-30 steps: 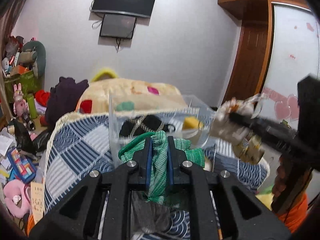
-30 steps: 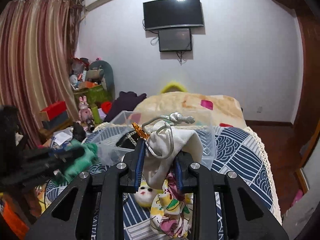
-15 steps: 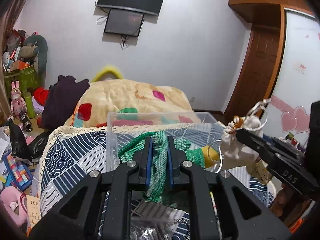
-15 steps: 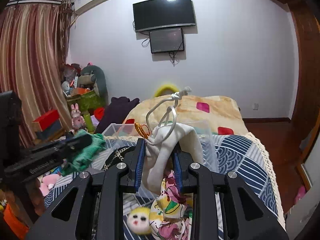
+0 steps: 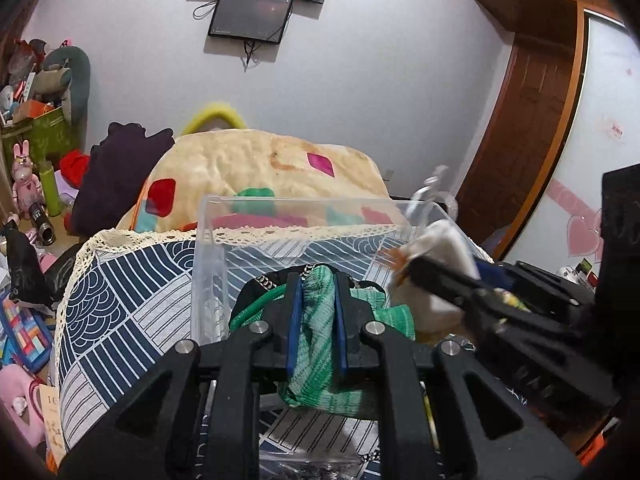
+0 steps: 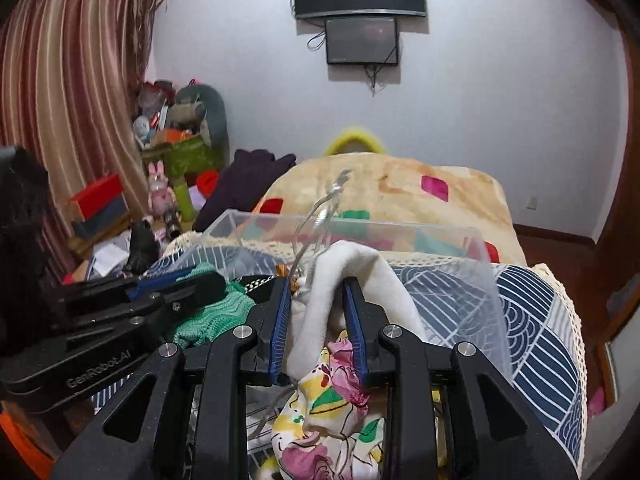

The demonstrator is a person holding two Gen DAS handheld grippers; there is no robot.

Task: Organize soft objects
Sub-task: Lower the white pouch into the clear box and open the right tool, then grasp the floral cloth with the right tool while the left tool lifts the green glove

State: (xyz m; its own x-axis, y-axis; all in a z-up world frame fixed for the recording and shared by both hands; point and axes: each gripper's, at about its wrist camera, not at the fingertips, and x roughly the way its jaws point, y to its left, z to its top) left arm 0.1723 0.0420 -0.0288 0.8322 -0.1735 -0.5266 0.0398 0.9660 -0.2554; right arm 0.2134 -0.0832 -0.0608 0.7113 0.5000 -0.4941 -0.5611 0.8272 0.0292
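My left gripper [image 5: 317, 298] is shut on a green knit cloth [image 5: 320, 344] and holds it at the near edge of a clear plastic box [image 5: 208, 264] on the bed. My right gripper [image 6: 318, 304] is shut on a white drawstring pouch [image 6: 348, 276] with a silver cord, above a floral cloth [image 6: 332, 420]. The right gripper also shows in the left wrist view [image 5: 408, 270], with the pouch [image 5: 440, 252] over the box's right side. The left gripper [image 6: 212, 280] and green cloth [image 6: 208, 316] show at the left of the right wrist view.
The box [image 6: 472, 264] stands on a blue-and-white patterned bedspread [image 5: 120, 288]. A cream blanket [image 5: 256, 164] lies behind it. Toys and clutter [image 5: 32, 184] fill the floor at left. A wooden door [image 5: 524, 120] is at right.
Both grippers have dropped and come closer together at the clear box, each with its cloth still held. The pouch now hangs over the box's right side.
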